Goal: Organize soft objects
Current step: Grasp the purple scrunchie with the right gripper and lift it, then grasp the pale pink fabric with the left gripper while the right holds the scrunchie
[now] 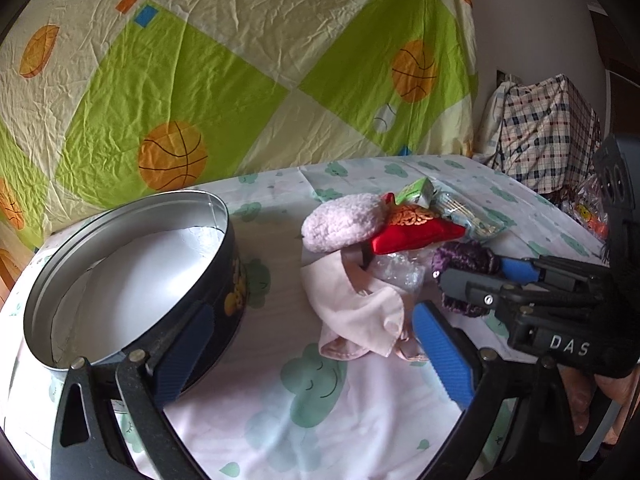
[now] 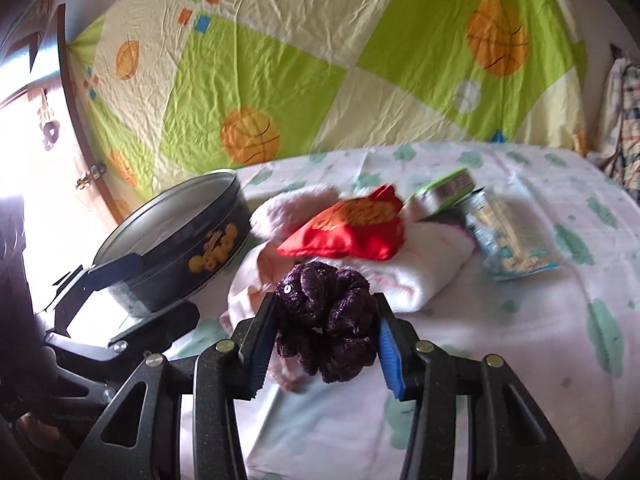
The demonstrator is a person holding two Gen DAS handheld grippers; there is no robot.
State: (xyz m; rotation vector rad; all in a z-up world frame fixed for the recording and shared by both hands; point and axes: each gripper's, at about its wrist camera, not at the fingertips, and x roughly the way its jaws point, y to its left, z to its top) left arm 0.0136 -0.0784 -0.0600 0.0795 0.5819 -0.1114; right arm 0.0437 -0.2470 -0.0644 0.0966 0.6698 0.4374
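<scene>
Inside the round tin (image 1: pixel 132 264) nothing is stowed yet. Right gripper (image 2: pixel 320 344) jaws clamp the purple scrunchie (image 2: pixel 326 320) just above the bed (image 2: pixel 520 340); left gripper (image 1: pixel 316 356) jaws wide, empty. Pink fleece (image 1: pixel 340 224), red pouch (image 1: pixel 408 232), pink cloth (image 1: pixel 360 312) remain piled.

Tin (image 1: pixel 132 280) left of soft pile (image 1: pixel 360 264) on bed (image 1: pixel 320 400)

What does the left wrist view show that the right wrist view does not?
Only the left wrist view: the round tin's white, empty inside, and the right tool from the side.
Only the right wrist view: both pads pressing the purple scrunchie, and a folded white towel.
Both: the tin, the red pouch, the fluffy pink item.
</scene>
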